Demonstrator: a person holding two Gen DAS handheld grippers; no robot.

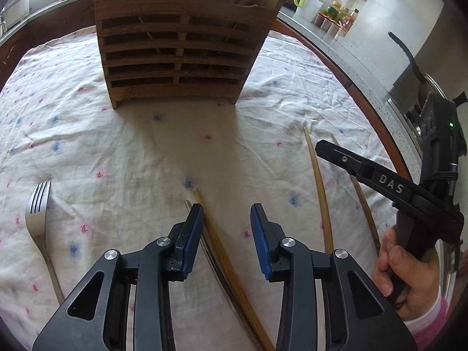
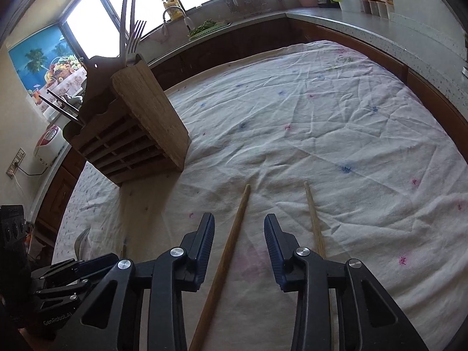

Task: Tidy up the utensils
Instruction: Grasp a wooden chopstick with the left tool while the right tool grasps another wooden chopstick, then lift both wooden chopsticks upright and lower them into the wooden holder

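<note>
— Left wrist view: where were the utensils?
— Fork (image 1: 36, 219) lower left, chopstick (image 1: 218, 248) between the left gripper's (image 1: 226, 219) parted fingers.
— Right gripper (image 2: 239, 231)?
— Open too, straddling a chopstick (image 2: 226, 260); wooden holder (image 2: 131, 134) upper left.

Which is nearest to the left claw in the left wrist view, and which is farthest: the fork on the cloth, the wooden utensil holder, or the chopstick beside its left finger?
1. Chopstick: lies right against the left finger of the open left claw.
2. Fork: flat on the cloth, off to the left.
3. Wooden utensil holder: stands straight ahead, far back on the cloth.
</note>
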